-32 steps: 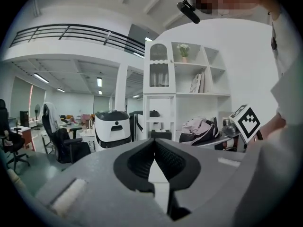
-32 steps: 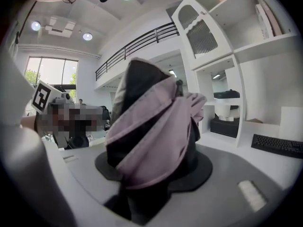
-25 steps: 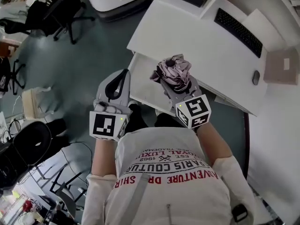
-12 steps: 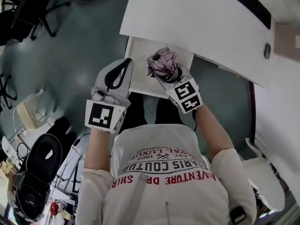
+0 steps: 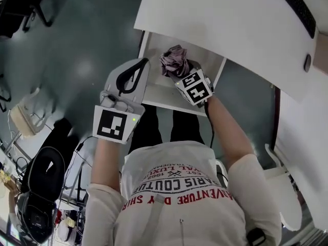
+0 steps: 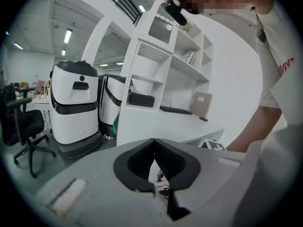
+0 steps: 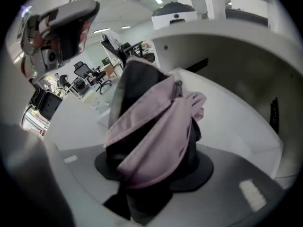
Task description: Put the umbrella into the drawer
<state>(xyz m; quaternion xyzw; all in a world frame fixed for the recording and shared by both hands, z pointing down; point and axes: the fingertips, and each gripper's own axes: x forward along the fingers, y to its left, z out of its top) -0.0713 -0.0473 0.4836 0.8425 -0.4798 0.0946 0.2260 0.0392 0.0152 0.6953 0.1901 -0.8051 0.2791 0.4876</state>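
Observation:
A folded mauve and black umbrella [image 5: 174,60] hangs inside the open white drawer [image 5: 166,106] under the desk. My right gripper [image 5: 180,72] points steeply down into the drawer and is shut on the umbrella [image 7: 156,126], whose crumpled fabric bulges out past the jaws. The drawer's white floor [image 7: 232,117] lies close beneath it. My left gripper [image 5: 137,72] hovers over the drawer's front left corner. Its dark pads [image 6: 163,157] meet at the tips and hold nothing.
The white desk top [image 5: 230,24] overhangs the drawer's back, with a keyboard [image 5: 300,9] and a mouse [image 5: 307,62] on it. White machines [image 6: 75,103] and a shelf unit [image 6: 161,70] stand beyond. A black bag [image 5: 41,173] sits on the floor at lower left.
Both grippers have come down. The right one has carried the umbrella from above the desk edge into the open drawer. The left has sunk beside the drawer's front.

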